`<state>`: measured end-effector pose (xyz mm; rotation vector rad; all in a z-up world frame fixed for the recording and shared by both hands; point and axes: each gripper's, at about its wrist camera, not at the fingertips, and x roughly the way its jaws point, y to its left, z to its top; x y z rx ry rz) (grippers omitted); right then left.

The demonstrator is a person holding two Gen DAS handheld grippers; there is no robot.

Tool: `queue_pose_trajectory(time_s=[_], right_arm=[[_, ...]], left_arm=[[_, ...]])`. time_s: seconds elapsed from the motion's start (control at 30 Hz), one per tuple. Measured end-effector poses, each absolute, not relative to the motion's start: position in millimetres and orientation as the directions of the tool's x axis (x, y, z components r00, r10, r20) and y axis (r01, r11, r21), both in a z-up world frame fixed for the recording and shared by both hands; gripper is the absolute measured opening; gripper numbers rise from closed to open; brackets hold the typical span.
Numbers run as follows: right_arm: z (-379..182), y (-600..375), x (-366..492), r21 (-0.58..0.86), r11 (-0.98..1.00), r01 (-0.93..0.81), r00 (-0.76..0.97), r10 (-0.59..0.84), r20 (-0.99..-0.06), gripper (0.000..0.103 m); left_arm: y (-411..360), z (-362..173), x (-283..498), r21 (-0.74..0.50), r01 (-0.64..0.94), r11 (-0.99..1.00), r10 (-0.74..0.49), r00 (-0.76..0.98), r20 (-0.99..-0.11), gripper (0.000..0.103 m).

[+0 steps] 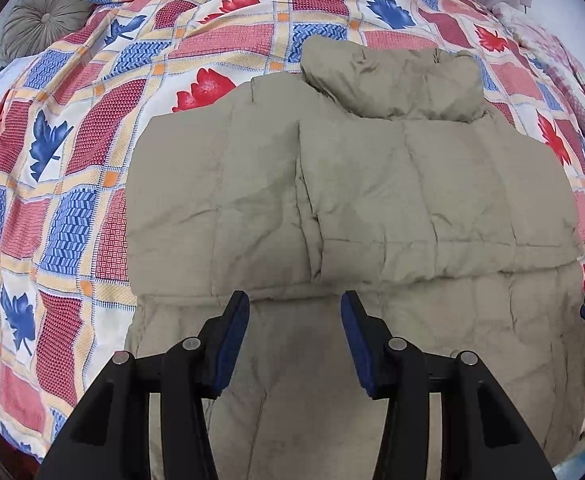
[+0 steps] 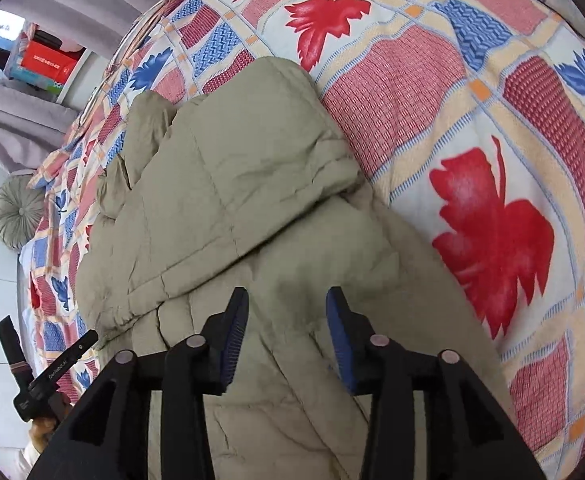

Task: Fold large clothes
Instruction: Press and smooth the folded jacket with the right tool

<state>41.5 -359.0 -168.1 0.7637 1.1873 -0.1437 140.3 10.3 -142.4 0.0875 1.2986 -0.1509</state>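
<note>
Item: khaki quilted puffer jacket (image 1: pixel 372 184), lying flat on a bed under a patchwork bedspread (image 1: pixel 64 184) printed with red and blue leaves; collar (image 1: pixel 392 80) at 12 o'clock in the left wrist view, hem toward 6 o'clock, both side panels already laid inward with an overlap seam running down the middle. Left gripper (image 1: pixel 295 308): jaws moderately parted, nothing between the pads, poised above the lower body of the jacket. Right gripper (image 2: pixel 287 304): jaws likewise partly apart, empty, over the jacket's lower right portion with the folded sleeve (image 2: pixel 252 152) lying toward 11 o'clock; no earlier view to compare. A round pleated cushion (image 1: pixel 44 20) sits at 10 o'clock at the bed's far corner. Step judged in hand: taking the hem for the crosswise fold toward the collar. Handling notes: pinch both hem corners through all layers, since the padding is thick and springy; lift evenly, carry level toward 12 o'clock, keep the tucked panels from sliding outward, then press down to flatten trapped air
</note>
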Motion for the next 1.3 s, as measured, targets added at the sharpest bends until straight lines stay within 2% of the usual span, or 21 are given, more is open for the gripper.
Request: queue_pose_trajectory(time_s=[0.1,0.13,0.17,0.2,0.23,0.47,0.53,0.63,0.7,0.87,0.97,1.3], right_arm=[[-171,-352,28,0.472,0.729,0.496,0.387,0.301,-0.872,0.048],[-172,-349,23,0.474,0.725,0.499,0.382,0.307,-0.872,0.048],[-172,-348,19,0.475,0.723,0.501,0.379,0.31,-0.872,0.048],[-172,-346,15,0.475,0.722,0.503,0.377,0.311,-0.872,0.048],[-171,-344,10,0.473,0.721,0.506,0.374,0.31,-0.874,0.048],[-168,-342,-14,0.477,0.7,0.532,0.37,0.315,-0.874,0.051],[-167,-341,-19,0.475,0.698,0.537,0.367,0.313,-0.876,0.052],[-167,-337,-23,0.474,0.698,0.537,0.365,0.315,-0.876,0.065],[-165,-332,-26,0.471,0.703,0.533,0.364,0.313,-0.877,0.079],[-163,-322,-29,0.468,0.714,0.521,0.355,0.317,-0.88,0.081],[-161,-318,-31,0.49,0.703,0.515,0.37,0.333,-0.867,0.086],[-162,-321,-37,0.585,0.616,0.527,0.402,0.426,-0.811,0.087]], left_arm=[[6,-139,126,-0.027,0.182,0.983,-0.07,0.238,-0.969,0.05],[5,-138,122,-0.033,0.188,0.982,-0.076,0.227,-0.971,0.056],[3,-138,118,-0.035,0.196,0.98,-0.079,0.221,-0.972,0.08],[1,-136,114,-0.034,0.201,0.979,-0.08,0.228,-0.97,0.089],[-1,-132,109,-0.033,0.21,0.977,-0.085,0.246,-0.966,0.092],[-18,-128,86,-0.032,0.292,0.956,-0.102,0.227,-0.968,0.093],[-18,-127,80,-0.047,0.292,0.955,-0.116,0.224,-0.968,0.103],[-18,-127,71,-0.063,0.304,0.951,-0.129,0.202,-0.971,0.103],[-17,-128,65,-0.048,0.317,0.947,-0.113,0.191,-0.975,0.103],[-1,-133,54,-0.026,0.322,0.946,-0.085,0.169,-0.982,0.103],[18,-135,50,-0.019,0.294,0.956,-0.072,0.17,-0.983,0.103],[71,-144,36,0.028,0.235,0.972,-0.004,0.138,-0.99,0.103]])
